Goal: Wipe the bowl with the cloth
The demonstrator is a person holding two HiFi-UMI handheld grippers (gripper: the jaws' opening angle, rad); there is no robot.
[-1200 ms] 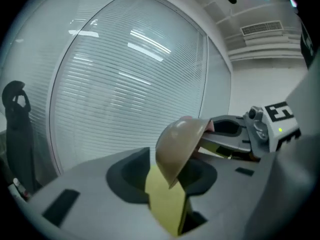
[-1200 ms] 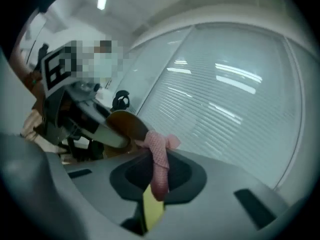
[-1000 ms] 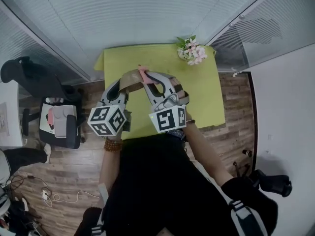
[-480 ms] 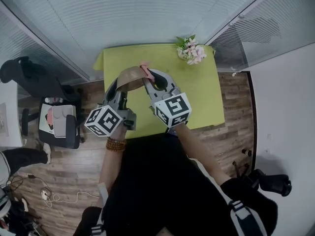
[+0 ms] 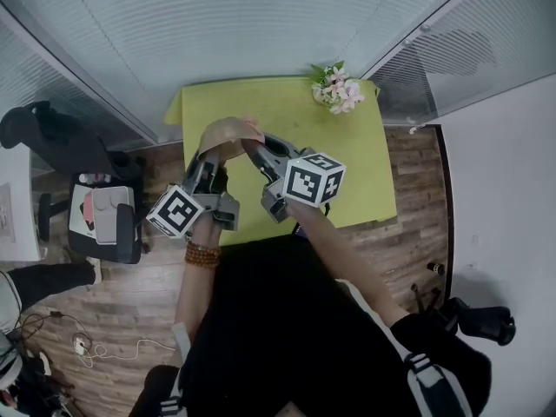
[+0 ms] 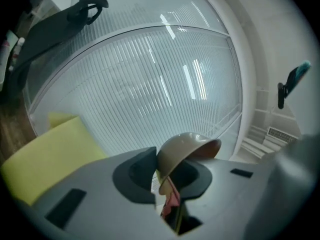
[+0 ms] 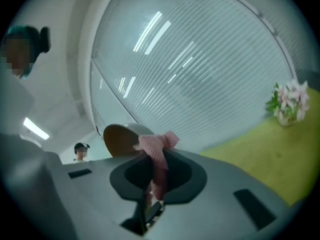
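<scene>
While the left claw [image 6: 165, 186] is clenched on the rim of the tan bowl [image 6: 182, 145], the right claw [image 7: 151, 186] is pinched tight on the pink checked cloth [image 7: 156, 151]. In the left gripper view the bowl stands tipped on its edge at lower centre, outer side up, with a strip of the cloth hanging just under it in the gap. In the right gripper view the cloth rises from the closed jaws and its bunched top touches the bowl's rim, whose brown inside faces the camera.

In the head view both claws meet at the bowl [image 5: 228, 134] just left of centre, held up over the left part of the yellow-green surface [image 5: 347, 159]. A small bunch of pink flowers [image 5: 339, 89] stands at the surface's upper right corner, well apart from the bowl. A black office chair [image 5: 109, 211] sits on the wooden floor [image 5: 417, 181] at the left of the frame.
</scene>
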